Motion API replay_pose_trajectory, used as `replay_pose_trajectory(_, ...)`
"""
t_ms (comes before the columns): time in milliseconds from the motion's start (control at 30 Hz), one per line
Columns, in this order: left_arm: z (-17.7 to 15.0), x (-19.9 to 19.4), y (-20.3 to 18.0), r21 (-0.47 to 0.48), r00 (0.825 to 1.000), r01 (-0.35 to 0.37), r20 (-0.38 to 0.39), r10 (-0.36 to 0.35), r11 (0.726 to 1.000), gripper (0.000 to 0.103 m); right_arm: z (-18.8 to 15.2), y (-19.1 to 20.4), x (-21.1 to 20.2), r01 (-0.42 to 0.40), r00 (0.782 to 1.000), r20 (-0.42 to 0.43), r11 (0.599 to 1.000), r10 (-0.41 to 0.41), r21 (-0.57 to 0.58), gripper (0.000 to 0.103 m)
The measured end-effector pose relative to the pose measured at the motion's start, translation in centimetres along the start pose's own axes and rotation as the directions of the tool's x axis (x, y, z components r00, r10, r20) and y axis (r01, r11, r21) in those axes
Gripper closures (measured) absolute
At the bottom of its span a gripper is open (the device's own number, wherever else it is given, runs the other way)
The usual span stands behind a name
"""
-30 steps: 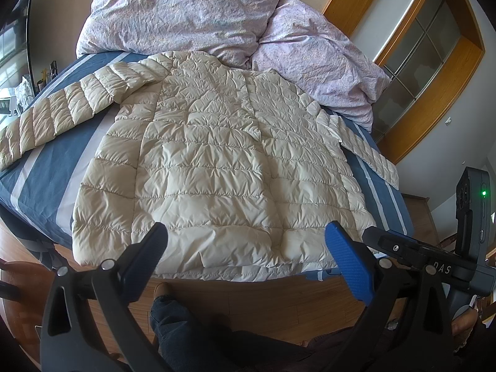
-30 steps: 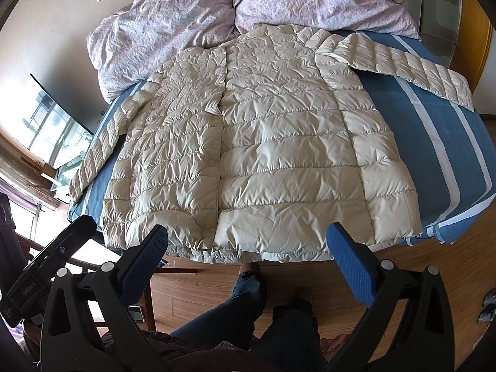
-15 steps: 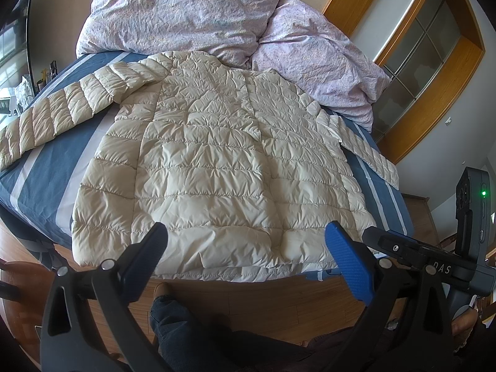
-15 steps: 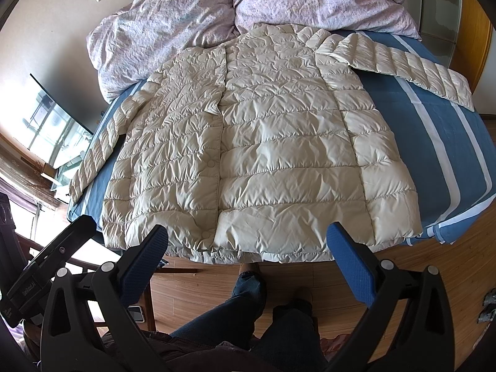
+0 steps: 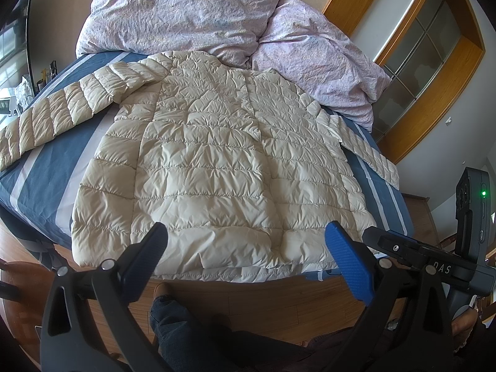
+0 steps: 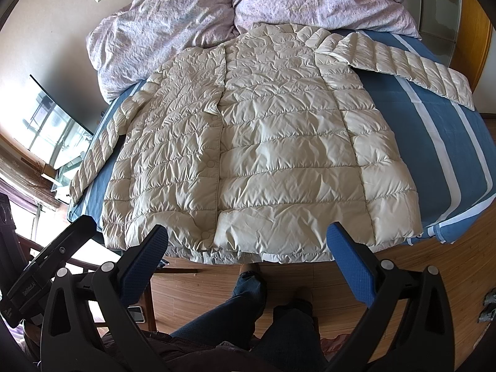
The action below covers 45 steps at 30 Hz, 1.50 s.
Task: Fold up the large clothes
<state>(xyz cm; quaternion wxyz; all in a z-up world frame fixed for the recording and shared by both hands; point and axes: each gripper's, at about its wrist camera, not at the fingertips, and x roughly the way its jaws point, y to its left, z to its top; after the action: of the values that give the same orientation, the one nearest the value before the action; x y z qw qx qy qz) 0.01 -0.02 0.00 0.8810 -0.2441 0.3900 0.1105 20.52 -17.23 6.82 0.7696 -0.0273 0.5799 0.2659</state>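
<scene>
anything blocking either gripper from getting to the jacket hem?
Nothing visible. The cream puffer jacket lies flat on the bed, hem at the near edge. Left gripper and right gripper both hang open above the hem, only bare floor and the person's legs beneath.

Cream quilted jacket (image 5: pixel 217 167) spread flat, front up, on blue striped bed (image 5: pixel 46 183); both sleeves stretched out sideways, hem overhanging bed's near edge. Lilac crumpled duvet (image 5: pixel 217 15) heaped beyond jacket's collar. Left gripper (image 5: pixel 245 248) held above hem, jaws wide apart, empty. Below hem, wooden floor (image 5: pixel 263 303) and person's dark trouser leg (image 5: pixel 179 325).
</scene>
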Motion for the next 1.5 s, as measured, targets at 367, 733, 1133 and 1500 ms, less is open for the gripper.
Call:
replay_pose_trajectory(367,0.0,0.0,0.0,-0.001,1.0,0.0,0.0,0.0,1.0,0.002,0.0,-0.1,0.1,-0.001,1.0,0.0,1.0,0.001,0.001,0.001)
replay_pose_trajectory(733,0.0,0.0,0.0,-0.001,1.0,-0.001,-0.001,0.001,1.0,0.002,0.1,-0.2,0.2,-0.002,1.0,-0.002,1.0,0.002,0.001,0.001)
replay_pose_trajectory(1133,1.3,1.6,0.3,0.0,0.999,-0.034,-0.011,0.034,0.999,0.002,1.9,-1.7,1.6,-0.004,1.0,0.028,0.999,0.003,0.037,0.001)
replay_pose_trajectory(1500,6.7,6.0,0.1,0.024,0.989,-0.147,-0.015,0.147,0.989,0.002,9.6,-11.7,4.1,0.109,0.993,0.028,0.967,-0.119,0.23,0.001)
